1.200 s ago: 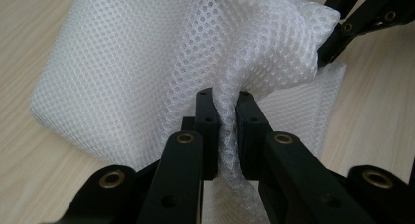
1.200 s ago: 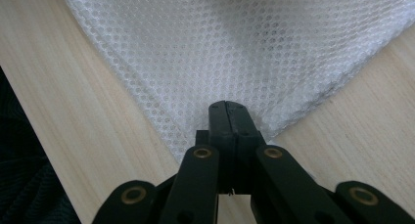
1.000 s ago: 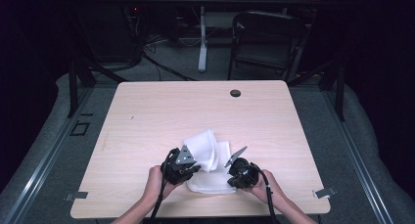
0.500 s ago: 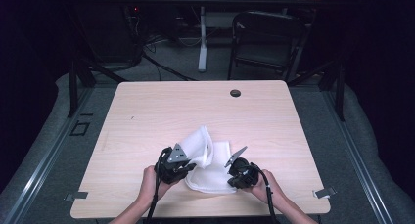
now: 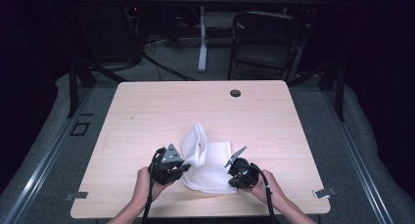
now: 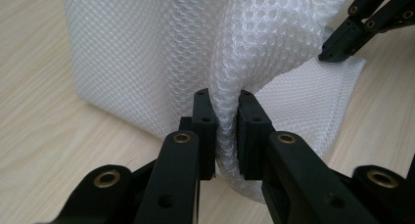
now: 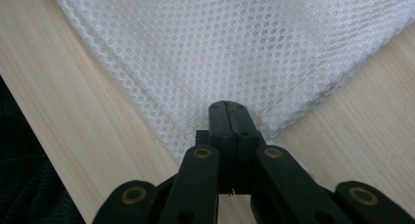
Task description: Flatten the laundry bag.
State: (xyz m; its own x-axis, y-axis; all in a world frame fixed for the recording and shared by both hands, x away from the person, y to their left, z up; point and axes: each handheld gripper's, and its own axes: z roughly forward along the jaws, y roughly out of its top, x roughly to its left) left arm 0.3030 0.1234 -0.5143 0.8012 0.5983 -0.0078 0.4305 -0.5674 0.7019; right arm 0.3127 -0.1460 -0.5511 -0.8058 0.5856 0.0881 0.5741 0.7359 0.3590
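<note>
both tongs (image 6: 226, 117) (image 7: 229, 117) pinch the white mesh cloth (image 5: 210, 160), its raised fold pointing away.

My left gripper (image 5: 182, 168) and right gripper (image 5: 234, 177) low near the table's front edge, jaws clamped.

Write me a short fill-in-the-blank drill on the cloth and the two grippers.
1. The mesh cloth is ____ in colour.
2. The left gripper pinches a raised ____ of the cloth.
3. The right gripper is shut on a ____ of the cloth.
4. The cloth lies on a ____ table.

Missing words: white; fold; corner; wooden
</note>
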